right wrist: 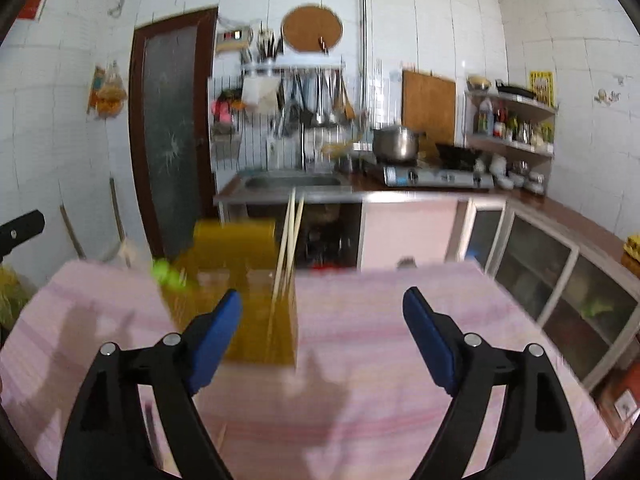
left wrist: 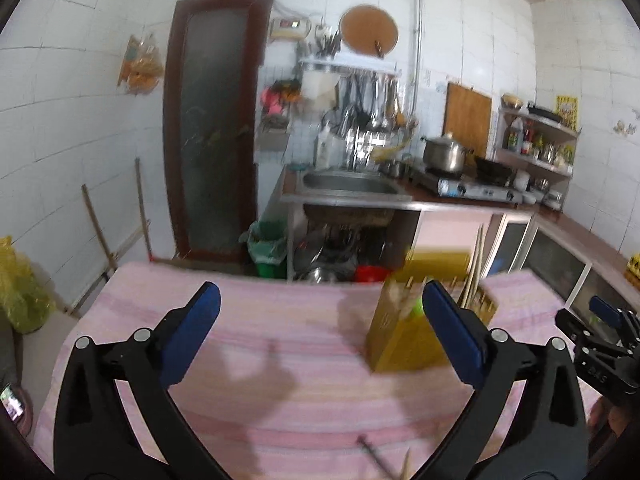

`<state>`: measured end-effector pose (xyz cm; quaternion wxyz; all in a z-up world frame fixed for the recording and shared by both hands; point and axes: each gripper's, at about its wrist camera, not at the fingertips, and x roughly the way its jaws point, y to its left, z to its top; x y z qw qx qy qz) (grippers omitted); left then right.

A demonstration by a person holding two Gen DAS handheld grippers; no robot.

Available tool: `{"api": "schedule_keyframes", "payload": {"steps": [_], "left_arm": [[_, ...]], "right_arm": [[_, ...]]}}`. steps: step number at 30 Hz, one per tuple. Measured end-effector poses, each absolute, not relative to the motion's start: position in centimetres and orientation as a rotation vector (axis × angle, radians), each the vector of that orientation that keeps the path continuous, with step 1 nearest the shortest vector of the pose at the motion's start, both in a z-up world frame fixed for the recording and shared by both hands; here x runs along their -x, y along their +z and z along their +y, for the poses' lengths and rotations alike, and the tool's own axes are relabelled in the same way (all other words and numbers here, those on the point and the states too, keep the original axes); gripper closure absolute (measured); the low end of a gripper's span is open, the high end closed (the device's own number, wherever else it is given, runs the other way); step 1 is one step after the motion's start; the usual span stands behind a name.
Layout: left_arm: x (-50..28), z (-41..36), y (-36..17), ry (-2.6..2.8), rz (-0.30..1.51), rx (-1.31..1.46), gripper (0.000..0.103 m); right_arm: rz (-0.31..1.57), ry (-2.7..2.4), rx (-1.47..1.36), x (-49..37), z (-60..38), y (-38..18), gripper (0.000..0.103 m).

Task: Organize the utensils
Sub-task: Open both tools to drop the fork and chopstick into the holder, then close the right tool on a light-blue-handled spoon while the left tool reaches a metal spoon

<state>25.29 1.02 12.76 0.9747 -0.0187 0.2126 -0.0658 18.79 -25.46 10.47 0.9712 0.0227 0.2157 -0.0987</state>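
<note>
Both tools wide, empty; yellow utensil holder (right wrist: 240, 280) w/ chopsticks (right wrist: 289, 240) ahead, between left tool (left wrist: 320, 332) & right tool (right wrist: 322, 336).

Motion blur smears the yellow box-shaped utensil holder (right wrist: 236, 280), and the small green thing (right wrist: 166, 272) at its top stays unidentifiable. The thin dark utensil (left wrist: 374, 458) on the pink striped cloth (left wrist: 280, 320) is cut off at the left wrist picture's bottom edge.

The left tool (left wrist: 320, 330) points forward and slightly downward, its blue-padded fingers (left wrist: 191, 332) spread wide with nothing between them. The right tool (right wrist: 322, 338) is angled likewise, jaws parted and empty, pads (right wrist: 428, 340) well apart.
</note>
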Motion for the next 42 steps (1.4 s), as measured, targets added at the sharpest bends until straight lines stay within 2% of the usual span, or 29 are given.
{"api": "schedule_keyframes", "payload": {"steps": [12, 17, 22, 24, 26, 31, 42], "left_arm": [[-22.7, 2.7, 1.8, -0.094, 0.640, -0.007, 0.005], [-22.8, 2.0, -1.7, -0.088, 0.717, -0.045, 0.005], [-23.1, 1.7, -3.1, -0.073, 0.756, -0.042, 0.005], [-23.3, 1.8, -3.2, -0.072, 0.767, -0.026, 0.005], [-23.5, 1.8, -3.1, -0.073, 0.776, -0.013, 0.005], [-24.0, 1.2, -3.1, -0.073, 0.817, 0.010, 0.005], [-25.1, -2.0, -4.0, -0.073, 0.905, 0.050, 0.006]], "right_arm": [[0.740, -0.221, -0.100, -15.6, -21.4, -0.4, 0.022], [0.816, -0.225, -0.084, -15.8, -20.1, -2.8, 0.024], [0.867, -0.222, -0.085, -15.8, -19.2, -3.4, 0.054], [0.891, -0.202, -0.092, -15.8, -18.8, -3.8, 0.063], [0.896, -0.194, -0.089, -15.8, -18.4, -3.9, 0.066], [0.906, -0.159, -0.083, -16.1, -17.7, -4.0, 0.090], [0.891, -0.145, -0.132, -16.4, -21.4, -3.6, 0.092]]}}
